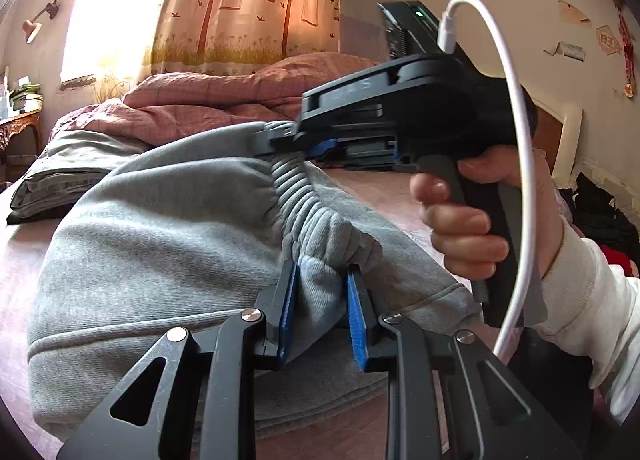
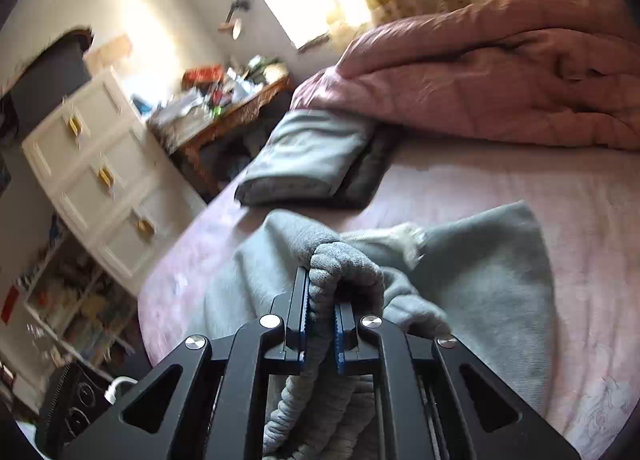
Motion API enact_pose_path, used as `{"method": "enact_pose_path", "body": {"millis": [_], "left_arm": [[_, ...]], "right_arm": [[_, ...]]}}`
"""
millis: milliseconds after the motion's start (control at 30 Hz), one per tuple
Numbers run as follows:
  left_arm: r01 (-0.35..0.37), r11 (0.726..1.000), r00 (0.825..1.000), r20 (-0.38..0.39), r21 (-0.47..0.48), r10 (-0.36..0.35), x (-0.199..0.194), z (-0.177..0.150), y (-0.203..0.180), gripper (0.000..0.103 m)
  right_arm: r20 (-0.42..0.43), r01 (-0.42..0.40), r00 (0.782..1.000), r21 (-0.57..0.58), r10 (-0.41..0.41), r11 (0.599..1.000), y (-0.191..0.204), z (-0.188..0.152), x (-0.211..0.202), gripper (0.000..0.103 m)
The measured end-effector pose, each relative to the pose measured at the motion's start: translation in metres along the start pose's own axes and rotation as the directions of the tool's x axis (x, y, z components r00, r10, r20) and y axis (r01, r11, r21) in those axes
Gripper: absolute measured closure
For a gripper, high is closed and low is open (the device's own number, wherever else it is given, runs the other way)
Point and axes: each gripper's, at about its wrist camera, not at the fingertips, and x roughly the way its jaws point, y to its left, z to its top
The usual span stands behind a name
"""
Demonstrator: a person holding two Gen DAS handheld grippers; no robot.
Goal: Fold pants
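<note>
Grey fleece pants point(image 1: 160, 227) lie bunched on a pink bedsheet point(image 2: 500, 187), their ribbed elastic waistband point(image 1: 308, 211) lifted into a ridge. The left gripper point(image 1: 322, 300) pinches soft cloth just below that band between blue ridged pads. The right gripper point(image 2: 320, 324) clamps the thick corded waistband itself. Beyond the pants sits a stack of folded grey clothes point(image 2: 308, 159), beside a rumpled pink quilt point(image 2: 480, 71).
</note>
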Motion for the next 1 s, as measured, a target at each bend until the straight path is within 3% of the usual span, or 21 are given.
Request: {"method": "enact_pose_path", "body": {"millis": [33, 133, 300, 467, 533, 667, 800, 867, 1000], "left_arm": [[0.001, 1.000, 1.000, -0.001, -0.001, -0.001, 0.000, 0.000, 0.000, 0.081], [-0.013, 1.000, 1.000, -0.005, 0.001, 0.013, 0.002, -0.002, -0.001, 0.081], [-0.022, 1.000, 1.000, 0.000, 0.013, 0.022, 0.001, -0.003, -0.003, 0.081], [0.024, 1.000, 1.000, -0.002, -0.005, -0.024, -0.015, -0.002, 0.003, 0.080], [0.033, 0.999, 0.999, 0.008, -0.022, -0.033, -0.025, 0.001, 0.009, 0.074], [-0.022, 0.999, 0.999, 0.049, -0.038, 0.024, -0.049, 0.010, 0.022, 0.067], [-0.174, 0.982, 0.984, 0.011, -0.077, 0.176, -0.046, 0.022, 0.049, 0.067], [-0.211, 0.968, 0.978, -0.017, -0.136, 0.210, -0.041, 0.027, 0.069, 0.086], [-0.227, 0.955, 0.974, -0.062, -0.192, 0.219, -0.033, 0.025, 0.091, 0.099]], "right_arm": [[0.017, 0.003, 1.000, 0.028, -0.004, 1.000, -0.009, 0.001, -0.003, 0.094], [-0.038, 0.049, 0.998, 0.055, -0.047, 0.997, -0.026, -0.009, 0.016, 0.095], [-0.084, 0.145, 0.986, -0.022, -0.147, 0.989, -0.020, -0.016, 0.038, 0.097], [-0.071, 0.082, 0.994, -0.027, -0.084, 0.996, -0.016, -0.017, 0.025, 0.095], [-0.071, 0.067, 0.995, -0.029, -0.069, 0.997, -0.013, -0.015, 0.014, 0.094], [-0.028, 0.160, 0.986, -0.085, -0.163, 0.983, 0.002, -0.023, -0.007, 0.080], [0.100, 0.250, 0.966, -0.156, -0.237, 0.956, 0.023, -0.033, -0.032, 0.079], [0.150, 0.238, 0.967, -0.224, -0.208, 0.945, 0.043, -0.036, -0.040, 0.079], [0.133, 0.246, 0.968, -0.362, -0.211, 0.899, 0.081, -0.048, -0.028, 0.085]]}}
